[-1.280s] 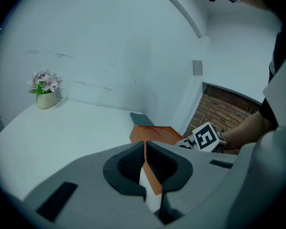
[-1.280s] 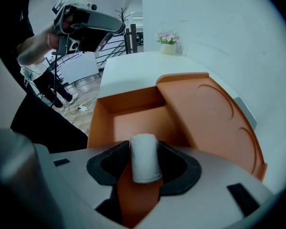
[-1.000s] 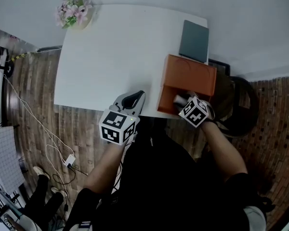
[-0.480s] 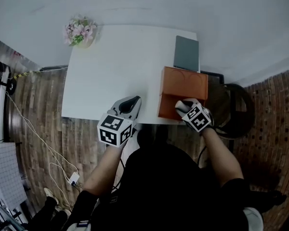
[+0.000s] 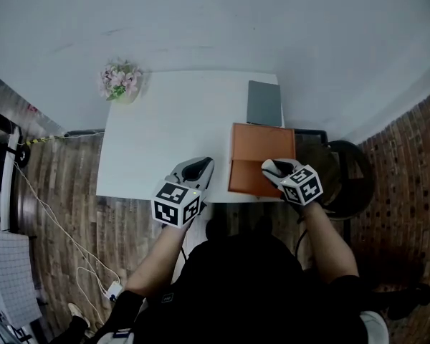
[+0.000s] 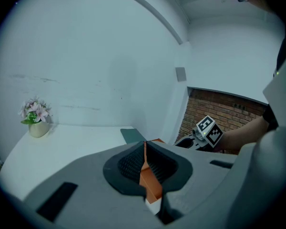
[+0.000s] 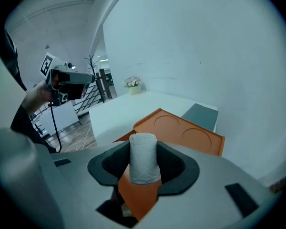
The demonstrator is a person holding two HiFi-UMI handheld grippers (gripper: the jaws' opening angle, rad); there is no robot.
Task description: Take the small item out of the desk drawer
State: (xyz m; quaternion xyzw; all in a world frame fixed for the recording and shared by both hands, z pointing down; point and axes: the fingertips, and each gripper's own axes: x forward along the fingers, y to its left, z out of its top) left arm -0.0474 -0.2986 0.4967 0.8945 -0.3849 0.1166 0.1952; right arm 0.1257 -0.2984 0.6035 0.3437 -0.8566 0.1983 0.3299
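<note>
– White wall, white worktop (image 5: 172,120), brick-pattern floor. Right fingers (image 7: 170,163)?
– Clamped on small grey-white roll (image 7: 143,168), upright between them; they have just been closing. Right gripper (image 5: 274,168) is above the drawer (image 5: 245,179) of the orange drawer unit (image 5: 263,143), at the worktop's near edge
– Left?
– Left gripper (image 6: 145,165) fingers pressed together, nothing held, by the same edge. Grey pad (image 5: 264,102) lies behind the unit; flower pot (image 5: 120,83) sits at the far left corner

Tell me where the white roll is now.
In the right gripper view, the white roll sits between the jaws of the right gripper, which have just been closing on it, over the orange box at the table's right edge.
</note>
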